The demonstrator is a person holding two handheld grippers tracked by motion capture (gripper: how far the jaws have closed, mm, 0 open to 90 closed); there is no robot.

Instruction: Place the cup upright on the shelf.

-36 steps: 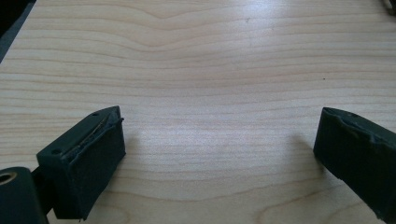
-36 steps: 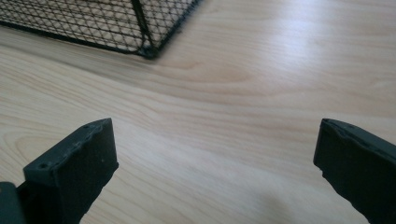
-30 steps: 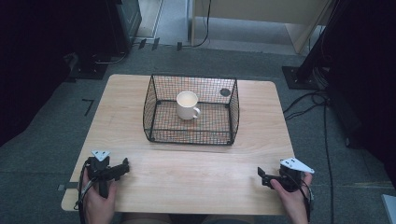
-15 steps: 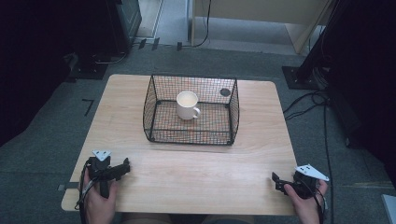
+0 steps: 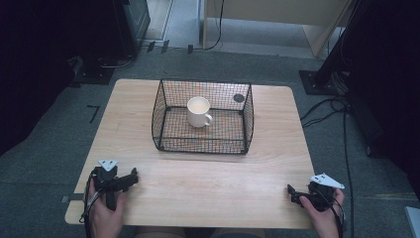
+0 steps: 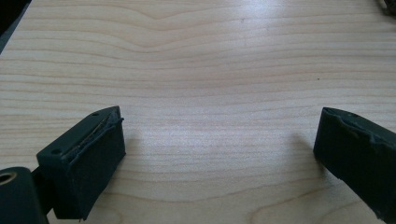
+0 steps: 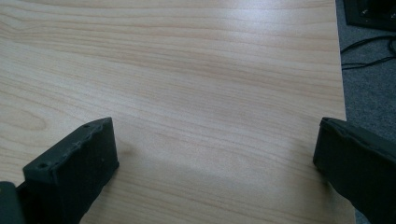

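We hold the left gripper (image 5: 132, 177) at the table's (image 5: 218, 188) near-left corner, jaws spread, nothing between | white mug (image 5: 199, 111) upright inside wire basket (image 5: 163, 119), mid-table | right gripper (image 5: 292, 193) near-right edge, jaws spread, nothing between.

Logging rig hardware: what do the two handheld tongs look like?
Both are black pistol-shaped tongs, left tongs and right tongs, each topped by a grey three-cornered plate and trailing a black cable. Their blocky black fingers have dark pads with ragged edges. No sleeves visible at the wrists.
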